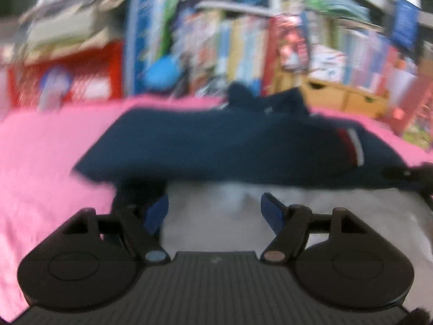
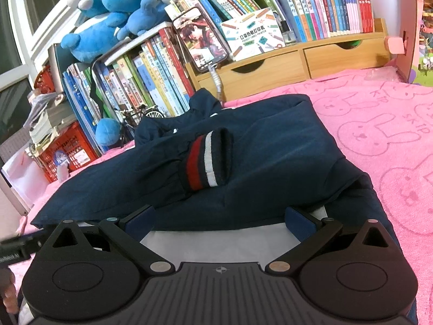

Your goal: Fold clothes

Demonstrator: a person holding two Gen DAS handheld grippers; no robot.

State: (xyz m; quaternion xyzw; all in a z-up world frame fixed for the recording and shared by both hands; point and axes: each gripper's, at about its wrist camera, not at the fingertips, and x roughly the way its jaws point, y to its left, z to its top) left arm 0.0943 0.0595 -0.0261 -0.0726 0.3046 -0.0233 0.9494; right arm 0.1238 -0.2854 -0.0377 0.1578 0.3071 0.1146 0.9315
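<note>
Child's bedroom; packed bookshelves (image 2: pixel 151 65) (plush toys (image 2: pixel 108 19) above); pink bunny blanket (image 2: pixel 379 124)

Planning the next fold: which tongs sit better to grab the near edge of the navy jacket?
Probably the right tongs: open, with the navy jacket hem lying between their pads. The left tongs are open over white lining, short of the hem.

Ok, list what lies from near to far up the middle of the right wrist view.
Right hand-held gripper → white lining → navy jacket → striped cuff → wooden drawers → row of books.
</note>
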